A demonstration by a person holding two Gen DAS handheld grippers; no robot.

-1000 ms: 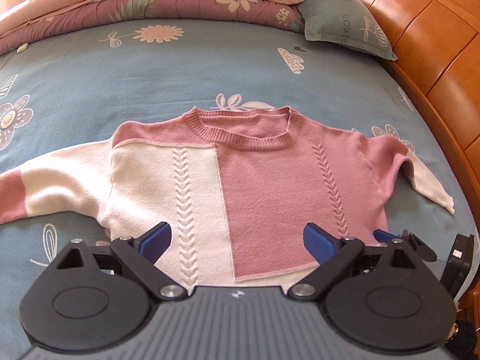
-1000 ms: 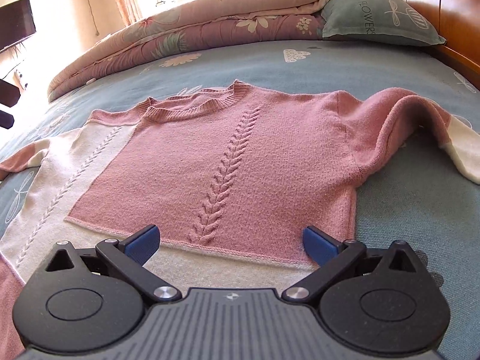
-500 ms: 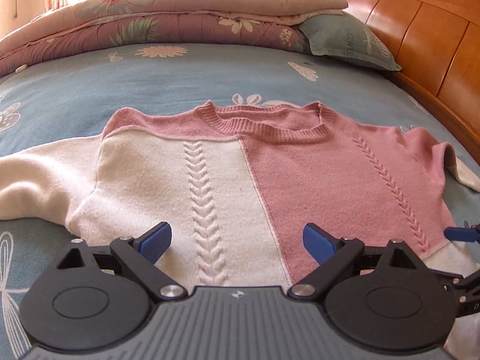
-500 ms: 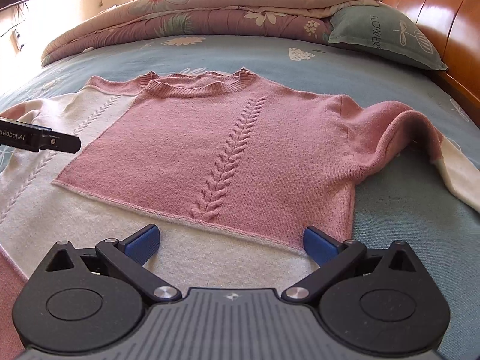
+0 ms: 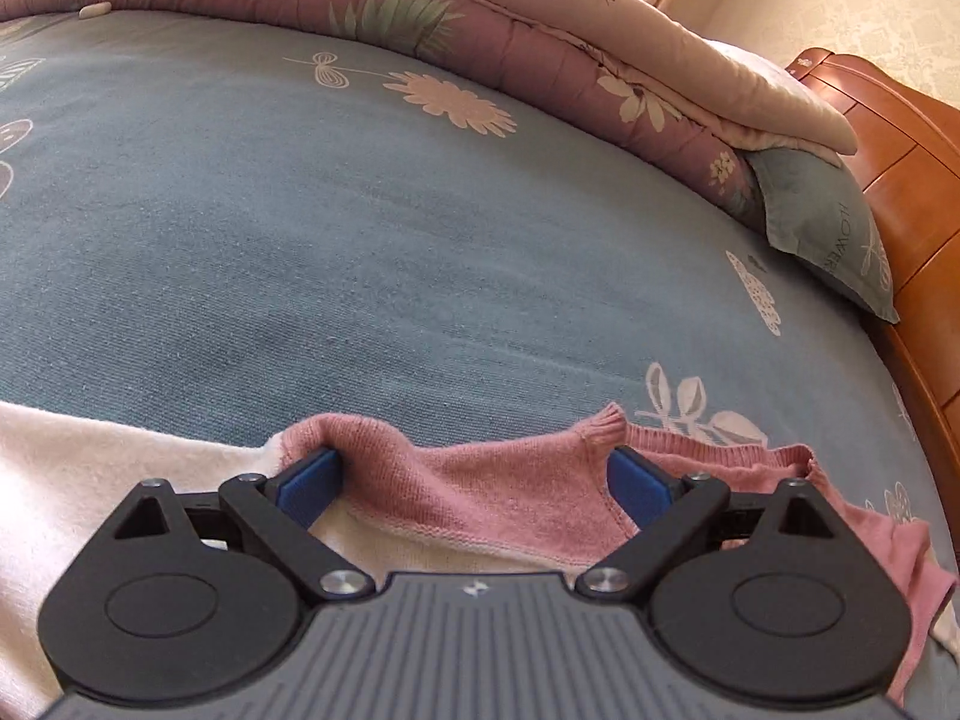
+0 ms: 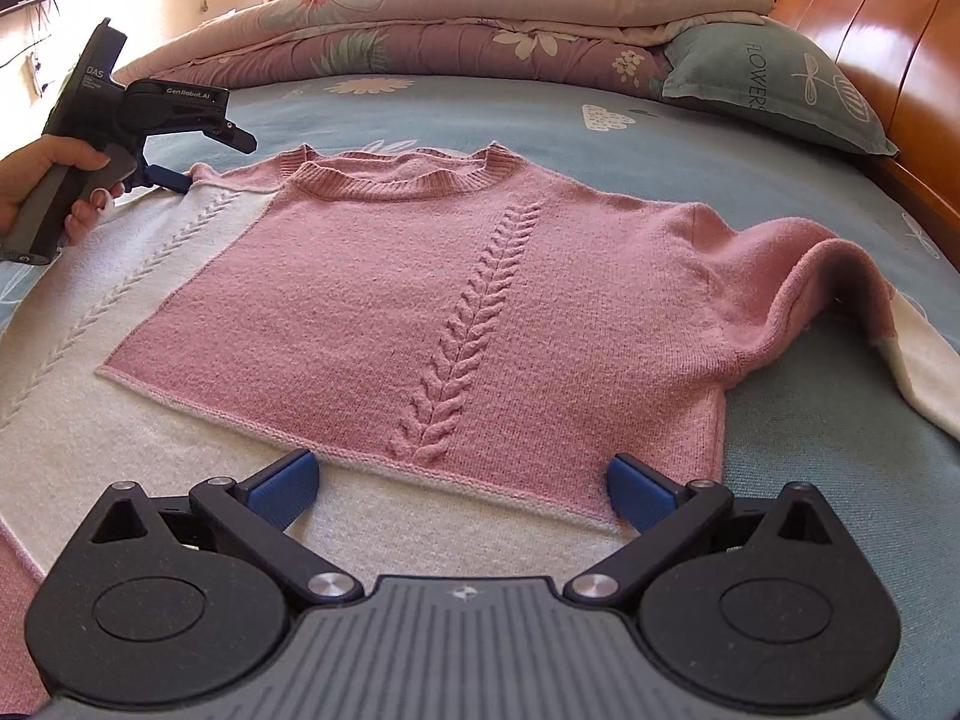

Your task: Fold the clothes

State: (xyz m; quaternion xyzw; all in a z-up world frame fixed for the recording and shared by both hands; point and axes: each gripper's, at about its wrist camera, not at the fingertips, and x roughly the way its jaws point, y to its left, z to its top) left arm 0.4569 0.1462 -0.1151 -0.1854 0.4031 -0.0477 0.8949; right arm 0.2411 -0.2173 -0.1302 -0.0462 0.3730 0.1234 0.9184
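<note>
A pink and cream knit sweater (image 6: 420, 300) lies flat, front up, on the blue bedsheet (image 6: 810, 480). Its right sleeve (image 6: 840, 288) is humped and bends toward the bed's edge. In the left wrist view the pink shoulder of the sweater (image 5: 456, 516) bunches up between the wide-apart fingers of my left gripper (image 5: 474, 474), which is open. The right wrist view shows that left gripper (image 6: 204, 159) in a person's hand (image 6: 54, 168), beside the collar. My right gripper (image 6: 462, 480) is open and low over the cream hem (image 6: 450, 516), nothing pinched.
A folded floral quilt (image 6: 480, 42) runs along the far side of the bed. A grey-green pillow (image 6: 774, 84) leans on the wooden headboard (image 6: 888, 60) at the right. Bare blue sheet (image 5: 360, 228) stretches beyond the collar.
My left gripper has travelled from the hem up to the sweater's left shoulder and now straddles the fabric there. The right gripper has stayed at the hem.
</note>
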